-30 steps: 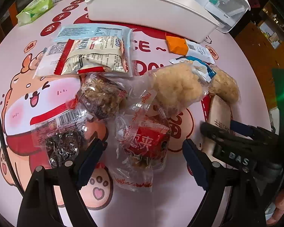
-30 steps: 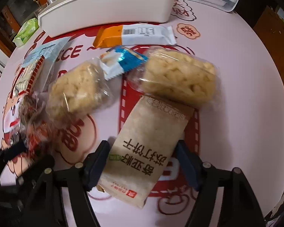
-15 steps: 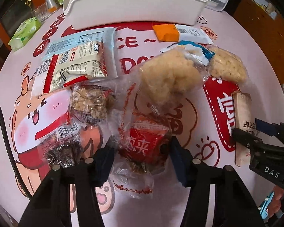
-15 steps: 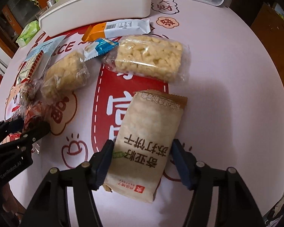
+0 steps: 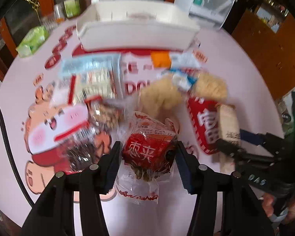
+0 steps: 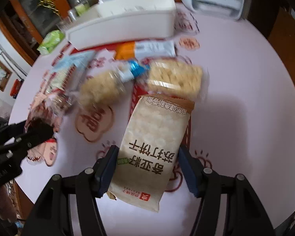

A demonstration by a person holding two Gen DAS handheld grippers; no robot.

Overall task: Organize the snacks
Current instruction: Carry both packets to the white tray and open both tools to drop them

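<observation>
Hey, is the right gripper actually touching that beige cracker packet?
Touching. In the right wrist view the right gripper has both jaws pressed against the sides of the beige cracker packet, which hangs lifted above the table.

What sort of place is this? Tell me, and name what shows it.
Probably a home dining room: a round table under a pink cartoon tablecloth, wooden cabinets around it, and bottles and a green tissue pack at the table's far edge.

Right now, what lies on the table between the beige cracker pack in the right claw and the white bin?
In the right wrist view, between the beige cracker pack and the white bin: a clear rice-crisp pack, then an orange-and-white bar.
</observation>
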